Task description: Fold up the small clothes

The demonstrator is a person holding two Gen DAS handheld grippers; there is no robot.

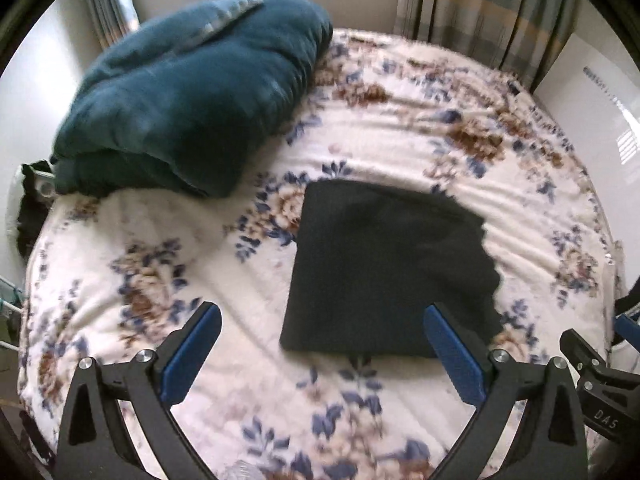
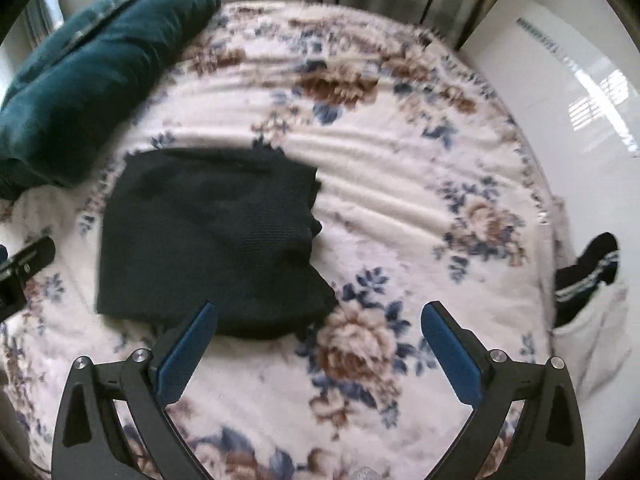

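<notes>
Teal folded blanket (image 1: 192, 96) sits far left on the floral bed (image 1: 400, 128). Mid-bed lies the folded black garment (image 1: 384, 268), ahead between left gripper (image 1: 322, 356) and right gripper (image 2: 320, 354), both wide open, empty.

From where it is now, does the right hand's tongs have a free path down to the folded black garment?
Probably yes. The right tongs stand open and empty above the floral blanket, with the folded black garment just ahead on their left side; nothing lies on it.
</notes>
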